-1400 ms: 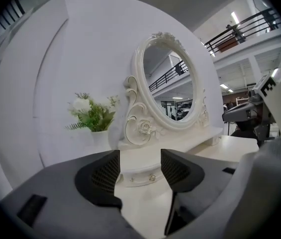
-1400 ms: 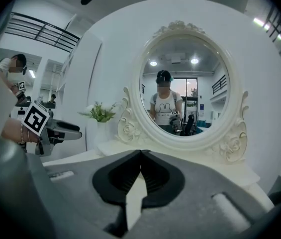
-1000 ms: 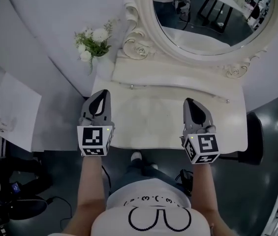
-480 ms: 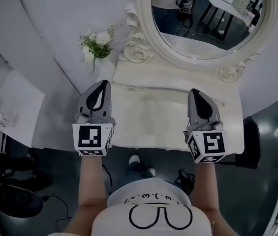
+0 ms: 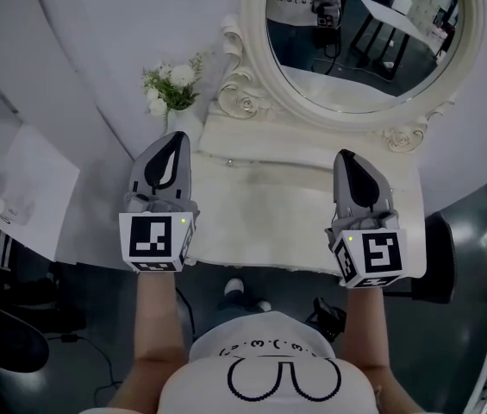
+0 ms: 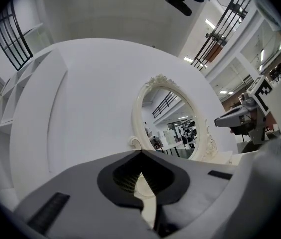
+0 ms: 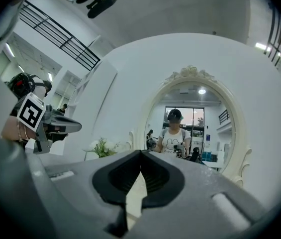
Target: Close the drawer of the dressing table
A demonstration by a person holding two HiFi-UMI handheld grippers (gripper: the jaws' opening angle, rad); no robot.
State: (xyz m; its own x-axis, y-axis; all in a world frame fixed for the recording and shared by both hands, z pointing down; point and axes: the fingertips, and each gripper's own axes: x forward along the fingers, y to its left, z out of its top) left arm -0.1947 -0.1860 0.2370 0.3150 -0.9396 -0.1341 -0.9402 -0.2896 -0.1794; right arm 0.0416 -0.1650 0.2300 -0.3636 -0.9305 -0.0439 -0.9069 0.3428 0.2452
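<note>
The cream dressing table (image 5: 269, 210) stands against the white wall under an oval mirror (image 5: 359, 41). No drawer front shows past the table's front edge (image 5: 260, 263) from above. My left gripper (image 5: 171, 141) hangs above the table's left part, jaws shut and empty. My right gripper (image 5: 347, 156) hangs above the right part, also shut with nothing in it. In the left gripper view the closed jaw tips (image 6: 141, 152) point at the wall and mirror (image 6: 170, 126), with the right gripper (image 6: 239, 119) off to the side. In the right gripper view the closed tips (image 7: 141, 152) face the mirror (image 7: 195, 123).
A vase of white flowers (image 5: 172, 84) stands at the table's back left corner. Carved scrolls (image 5: 243, 93) flank the mirror. A white shelf unit (image 5: 19, 197) is to the left, a dark stool (image 5: 441, 253) to the right. The person's feet (image 5: 236, 288) are just below the front edge.
Both grippers have risen together above the table top, coming nearer the head camera and levelling out. Their jaws stayed shut.
</note>
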